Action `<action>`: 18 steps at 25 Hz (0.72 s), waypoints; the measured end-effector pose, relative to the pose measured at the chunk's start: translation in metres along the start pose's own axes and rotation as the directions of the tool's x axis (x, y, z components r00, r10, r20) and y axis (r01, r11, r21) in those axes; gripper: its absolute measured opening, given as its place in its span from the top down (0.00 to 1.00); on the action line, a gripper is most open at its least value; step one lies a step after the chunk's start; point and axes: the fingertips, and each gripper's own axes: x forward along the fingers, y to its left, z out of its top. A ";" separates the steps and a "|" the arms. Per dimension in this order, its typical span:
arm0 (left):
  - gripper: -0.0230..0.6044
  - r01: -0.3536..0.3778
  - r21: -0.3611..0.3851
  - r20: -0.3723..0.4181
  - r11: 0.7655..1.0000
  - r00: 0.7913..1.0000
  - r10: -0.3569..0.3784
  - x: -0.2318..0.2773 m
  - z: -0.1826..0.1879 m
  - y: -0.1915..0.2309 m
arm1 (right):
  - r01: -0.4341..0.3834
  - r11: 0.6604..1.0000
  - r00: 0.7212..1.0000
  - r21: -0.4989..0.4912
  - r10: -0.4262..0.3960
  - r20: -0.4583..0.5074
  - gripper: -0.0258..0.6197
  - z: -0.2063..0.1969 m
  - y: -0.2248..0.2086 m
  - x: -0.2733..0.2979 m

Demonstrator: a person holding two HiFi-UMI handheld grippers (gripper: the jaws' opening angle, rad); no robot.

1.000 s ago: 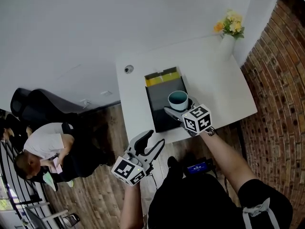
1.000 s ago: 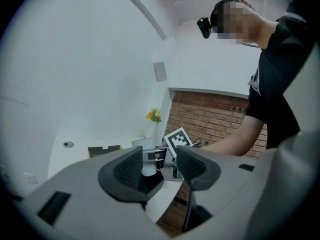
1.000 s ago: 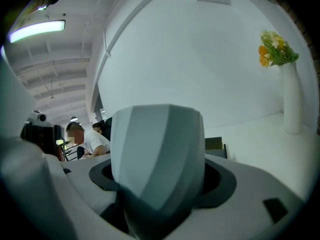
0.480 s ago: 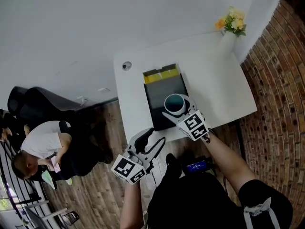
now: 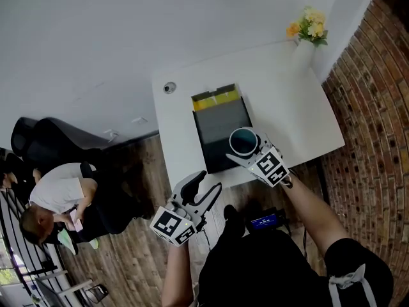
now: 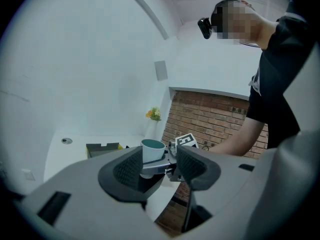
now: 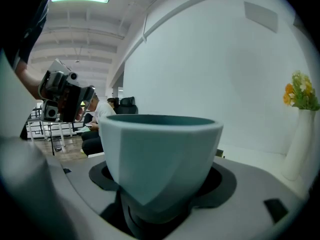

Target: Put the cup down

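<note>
A pale teal cup point(image 5: 243, 141) point(image 7: 160, 159) point(image 6: 152, 150) stands upright between the jaws of my right gripper point(image 5: 246, 151) point(image 7: 162, 194), which is shut on its lower body. It hangs over the near right corner of the dark tray point(image 5: 216, 130), close to the front edge of the white table point(image 5: 287, 101). My left gripper point(image 5: 203, 185) point(image 6: 159, 168) is held off the table's front edge over the wooden floor, open with nothing between its jaws.
A white vase of yellow flowers point(image 5: 309, 34) point(image 7: 300, 134) stands at the table's far right corner. A small round fitting point(image 5: 169, 87) is set in the far left of the tabletop. A brick wall point(image 5: 377, 107) runs along the right. A seated person point(image 5: 57, 197) is on the left.
My right gripper has carried the cup to the right and a little nearer, from over the tray's middle to its near right corner. The left gripper has barely moved.
</note>
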 end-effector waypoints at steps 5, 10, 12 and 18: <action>0.62 0.010 0.009 -0.001 1.000 1.000 -0.010 -0.001 0.003 -0.005 | 0.003 1.000 0.998 -0.021 -0.004 -0.060 0.36 -0.019 0.002 -0.004; 0.62 0.008 0.015 -0.007 1.000 1.000 -0.008 -0.005 0.002 -0.006 | 0.050 0.999 0.994 0.014 -0.049 -0.093 0.36 -0.037 -0.001 -0.009; 0.62 0.007 0.017 -0.008 1.000 1.000 -0.007 -0.006 0.002 -0.006 | 0.050 0.998 0.996 0.024 -0.047 -0.081 0.36 -0.036 0.000 -0.011; 0.62 0.022 0.020 -0.007 1.000 1.000 -0.022 -0.004 0.001 -0.013 | 0.061 0.997 0.994 0.054 -0.056 -0.095 0.35 -0.041 0.005 -0.023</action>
